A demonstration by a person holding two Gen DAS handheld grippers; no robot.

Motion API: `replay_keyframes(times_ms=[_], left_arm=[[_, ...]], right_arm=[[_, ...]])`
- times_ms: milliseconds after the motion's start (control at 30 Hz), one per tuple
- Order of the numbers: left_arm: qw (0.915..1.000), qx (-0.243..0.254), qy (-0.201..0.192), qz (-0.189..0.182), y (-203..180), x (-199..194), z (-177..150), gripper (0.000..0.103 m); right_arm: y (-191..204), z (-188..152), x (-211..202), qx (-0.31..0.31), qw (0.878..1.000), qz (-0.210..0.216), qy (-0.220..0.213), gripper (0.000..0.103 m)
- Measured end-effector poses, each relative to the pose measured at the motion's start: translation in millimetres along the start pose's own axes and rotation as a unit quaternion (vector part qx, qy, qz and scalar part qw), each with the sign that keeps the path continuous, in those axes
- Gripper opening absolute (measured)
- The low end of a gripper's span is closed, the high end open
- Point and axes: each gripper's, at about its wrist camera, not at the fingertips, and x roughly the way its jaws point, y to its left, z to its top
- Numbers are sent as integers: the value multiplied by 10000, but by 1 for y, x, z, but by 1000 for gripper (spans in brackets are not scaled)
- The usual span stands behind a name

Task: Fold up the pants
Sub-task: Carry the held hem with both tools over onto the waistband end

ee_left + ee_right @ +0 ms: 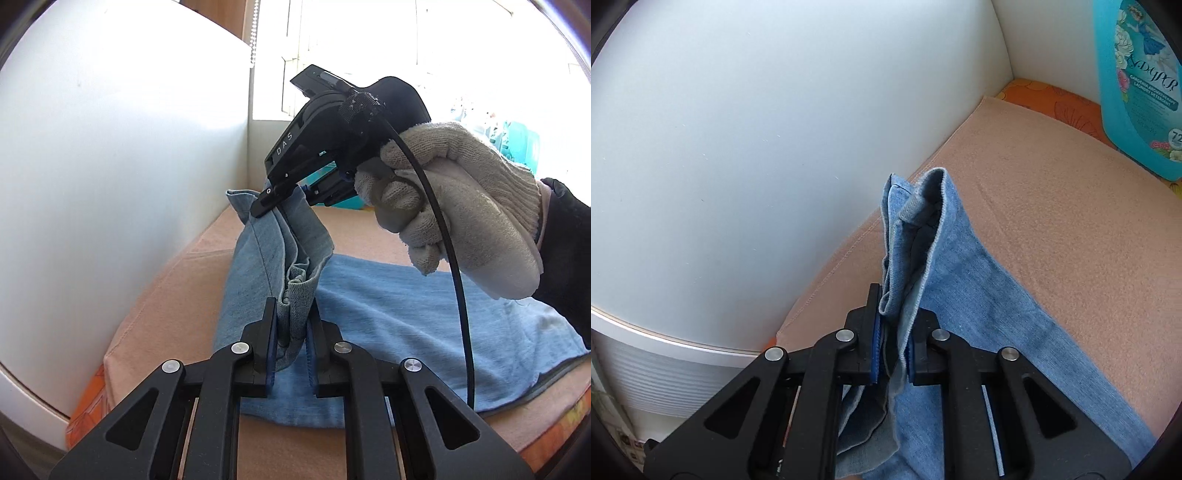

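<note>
Light blue denim pants [406,325] lie on a peach cloth surface [177,302]. My left gripper [291,325] is shut on a bunched edge of the pants and holds it raised. My right gripper [284,195], held by a gloved hand [454,206], is shut on the same raised edge farther along. In the right wrist view my right gripper [892,332] pinches folded layers of the pants [960,295], which stand up above the fingers; the rest drapes down onto the cloth [1052,221].
A white wall or panel [110,147] stands close on the left. A blue detergent bottle [1137,92] stands at the far right on an orange flowered cover [1052,103]. A bright window lies behind the right gripper.
</note>
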Motion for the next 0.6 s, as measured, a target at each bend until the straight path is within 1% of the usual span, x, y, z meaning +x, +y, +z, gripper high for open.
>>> replay_keyframes(times_ms=[100, 300, 333, 433, 467, 533, 567, 600], left_arm=[[9993, -3, -34, -370, -11, -8, 7, 12], [9941, 311, -99, -1038, -52, -19, 18, 12], [9927, 403, -119, -1130, -57, -11, 21, 12], [9876, 681, -191, -1402, -87, -21, 25, 12], [9857, 732, -198, -1508, -95, -22, 27, 12], [9810, 843, -183, -1736, -117, -28, 31, 12], [9786, 904, -178, -1839, -127, -29, 31, 12], [9761, 985, -186, -1928, -134, -30, 22, 12]], right_arm=[[-7, -11, -33, 40, 9997, -70, -210, 11], [-23, -40, -97, 198, 9972, -299, -650, 11], [-24, -46, -110, 233, 9966, -336, -719, 11], [-39, -62, -142, 361, 9942, -462, -898, 11], [-46, -64, -157, 404, 9933, -523, -951, 11], [-57, -79, -178, 476, 9912, -648, -1048, 11], [-65, -87, -187, 527, 9900, -708, -1097, 11], [-73, -93, -197, 593, 9888, -755, -1139, 11]])
